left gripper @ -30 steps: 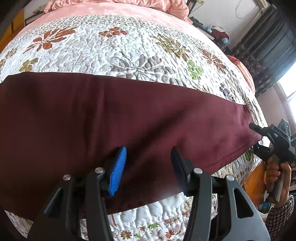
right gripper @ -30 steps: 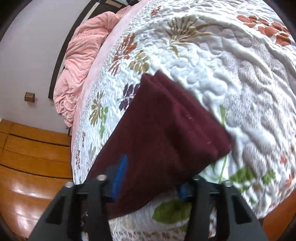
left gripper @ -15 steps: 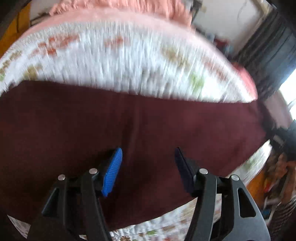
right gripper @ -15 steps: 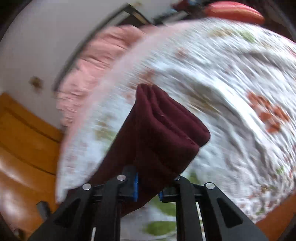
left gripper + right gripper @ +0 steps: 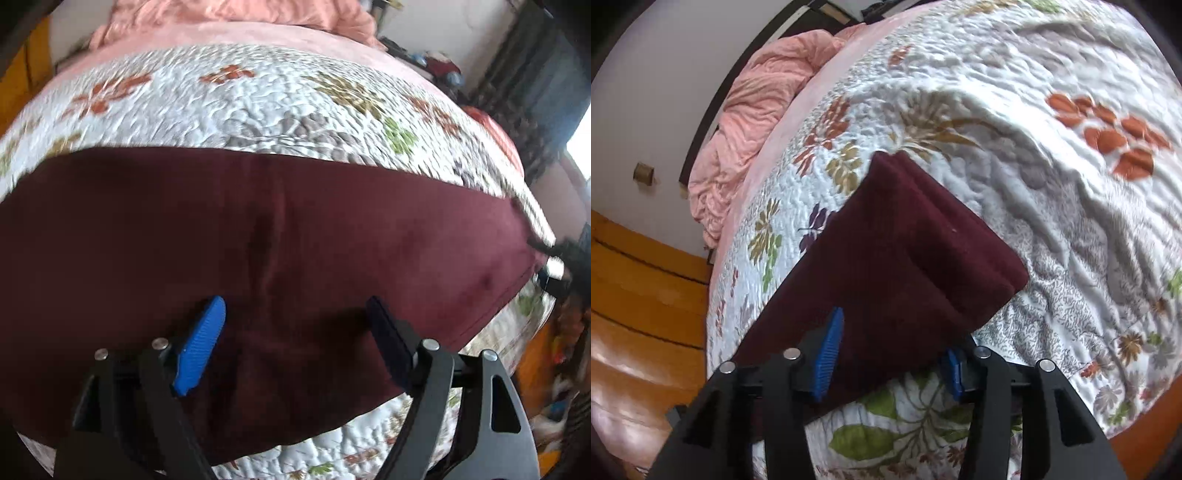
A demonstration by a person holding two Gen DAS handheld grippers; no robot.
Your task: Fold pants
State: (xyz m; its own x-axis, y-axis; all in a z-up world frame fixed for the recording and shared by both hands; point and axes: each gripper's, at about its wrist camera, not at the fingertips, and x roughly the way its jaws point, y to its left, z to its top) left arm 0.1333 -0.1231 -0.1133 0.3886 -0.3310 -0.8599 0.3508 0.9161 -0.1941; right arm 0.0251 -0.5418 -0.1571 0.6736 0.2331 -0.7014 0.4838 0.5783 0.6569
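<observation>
Left wrist view shows the pants [image 5: 258,236] lying as a long band, legs seemingly already stacked, across the quilt [image 5: 258,96], left gripper [image 5: 295,325] spread above them and right gripper [image 5: 890,347] open astride one end, crosswise folds remaining.

Showing black plastic frames on both tongs: left tongs [image 5: 295,321], right tongs [image 5: 892,341]; sporting ribbed blue pads [image 5: 201,345], silver rivets [image 5: 792,353], triangular cutouts.
</observation>
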